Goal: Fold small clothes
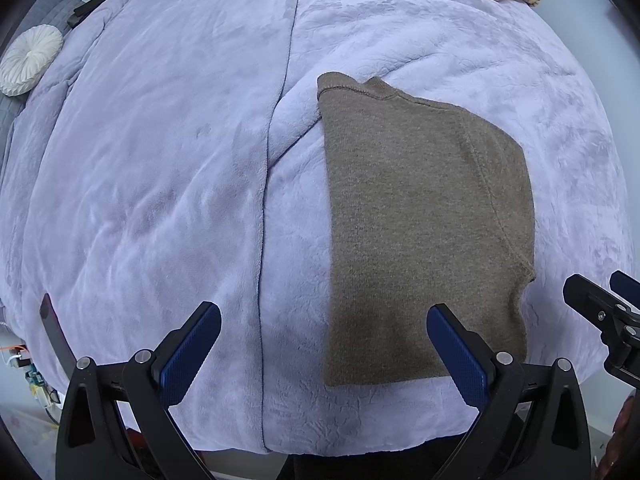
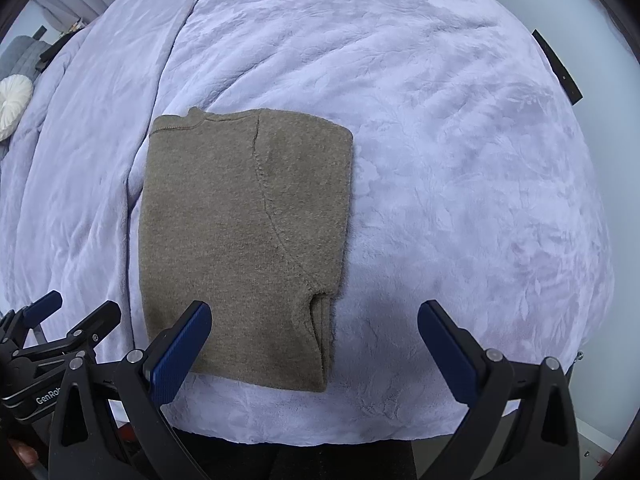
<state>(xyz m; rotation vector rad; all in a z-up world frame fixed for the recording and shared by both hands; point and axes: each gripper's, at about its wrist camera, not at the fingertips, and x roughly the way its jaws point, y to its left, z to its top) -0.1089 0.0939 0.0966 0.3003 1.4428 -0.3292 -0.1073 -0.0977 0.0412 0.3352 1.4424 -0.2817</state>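
Only the right wrist view shows the folded brown sweater's (image 2: 244, 248) stacked edges; both grippers, left (image 1: 324, 350) and right (image 2: 314, 346), hover spread wide above the lavender blanket (image 2: 460, 160)

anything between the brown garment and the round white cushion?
Only lilac blanket, with a long seam line running through it. No other item sits between the garment and the cushion; the left wrist view shows the whole stretch.

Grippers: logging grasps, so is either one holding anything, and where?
Nothing is held. The left gripper and right gripper are open above the sweater.
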